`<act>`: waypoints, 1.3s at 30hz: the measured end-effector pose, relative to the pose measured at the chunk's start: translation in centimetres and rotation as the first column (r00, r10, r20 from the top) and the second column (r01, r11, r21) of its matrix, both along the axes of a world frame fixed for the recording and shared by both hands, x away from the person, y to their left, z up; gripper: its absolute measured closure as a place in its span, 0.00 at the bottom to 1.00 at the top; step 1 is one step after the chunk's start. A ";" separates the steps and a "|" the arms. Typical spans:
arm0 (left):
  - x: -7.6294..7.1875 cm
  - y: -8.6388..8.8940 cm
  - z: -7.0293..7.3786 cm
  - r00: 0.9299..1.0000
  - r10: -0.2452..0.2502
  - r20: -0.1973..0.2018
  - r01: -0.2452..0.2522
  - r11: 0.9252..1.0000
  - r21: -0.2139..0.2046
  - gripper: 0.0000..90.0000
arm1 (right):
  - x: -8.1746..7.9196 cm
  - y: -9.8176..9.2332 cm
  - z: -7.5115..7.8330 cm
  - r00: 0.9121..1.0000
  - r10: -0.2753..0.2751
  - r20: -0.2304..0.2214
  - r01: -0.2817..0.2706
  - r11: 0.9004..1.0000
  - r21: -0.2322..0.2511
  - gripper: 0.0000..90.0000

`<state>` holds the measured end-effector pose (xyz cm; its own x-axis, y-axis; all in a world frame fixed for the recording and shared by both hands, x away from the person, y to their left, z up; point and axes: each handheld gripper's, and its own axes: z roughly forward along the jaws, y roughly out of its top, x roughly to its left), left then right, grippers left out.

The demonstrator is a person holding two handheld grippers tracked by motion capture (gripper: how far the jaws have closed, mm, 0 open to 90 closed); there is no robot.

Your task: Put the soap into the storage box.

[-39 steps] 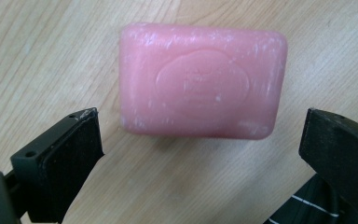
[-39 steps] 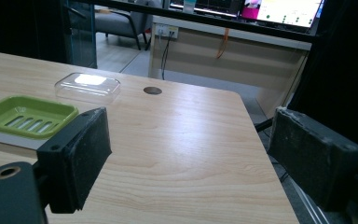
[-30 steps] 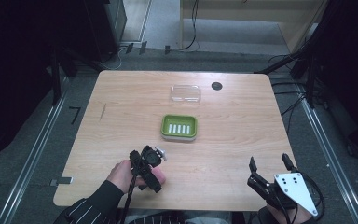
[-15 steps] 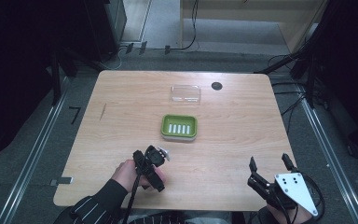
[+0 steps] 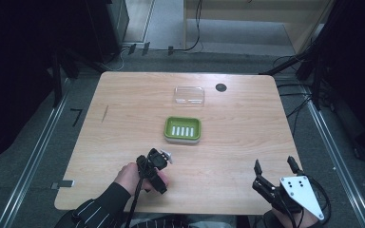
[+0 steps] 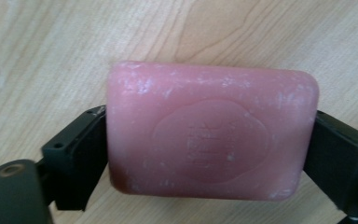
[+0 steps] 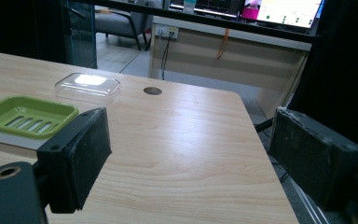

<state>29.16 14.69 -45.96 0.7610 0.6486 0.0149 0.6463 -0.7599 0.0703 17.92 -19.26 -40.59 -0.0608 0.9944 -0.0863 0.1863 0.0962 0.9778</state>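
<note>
A pink soap bar (image 6: 209, 135) with an oval stamp sits crosswise between the jaws of my left gripper (image 6: 205, 186), which is shut on its two short ends just above the wood. In the high view the left gripper (image 5: 155, 164) is near the table's front, left of centre, a short way in front of a green slotted soap dish (image 5: 183, 129). A clear plastic lid (image 5: 189, 95) lies behind the dish. My right gripper (image 5: 273, 165) hovers at the front right corner, open, with nothing between its pads (image 7: 88, 144).
A round black grommet (image 5: 221, 87) sits in the wooden table (image 5: 123, 118) right of the lid. The right gripper view shows the dish (image 7: 25, 116) and the lid (image 7: 88, 87) at its left, with the table's right edge close by.
My left gripper has shifted slightly right and forward with the soap in it. The right gripper has stayed in place.
</note>
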 end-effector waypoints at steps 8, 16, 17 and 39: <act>-0.1 0.0 -0.1 1.000 -0.002 0.006 0.002 1.000 0.010 0.14 | 0.0 0.0 0.0 1.000 0.000 0.001 0.000 1.000 0.000 0.14; -0.3 -0.1 -0.2 1.000 0.005 0.023 -0.005 1.000 0.009 0.14 | 0.0 -0.1 0.0 1.000 -0.001 0.004 0.001 1.000 -0.002 0.14; -0.3 -0.1 -0.2 1.000 0.005 0.024 -0.005 1.000 0.008 0.15 | 0.0 -0.1 0.0 1.000 -0.001 0.005 0.001 1.000 -0.002 0.14; 0.0 -0.2 0.4 0.999 -0.004 0.041 0.005 1.000 -0.019 0.15 | 0.0 -0.1 0.0 1.000 -0.002 0.002 0.002 1.000 0.000 0.14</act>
<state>29.21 14.52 -45.60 0.7627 0.6458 0.0336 0.6393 -0.7608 0.1116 17.88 -19.32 -40.56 -0.0591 0.9945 -0.0868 0.1840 0.0963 0.9782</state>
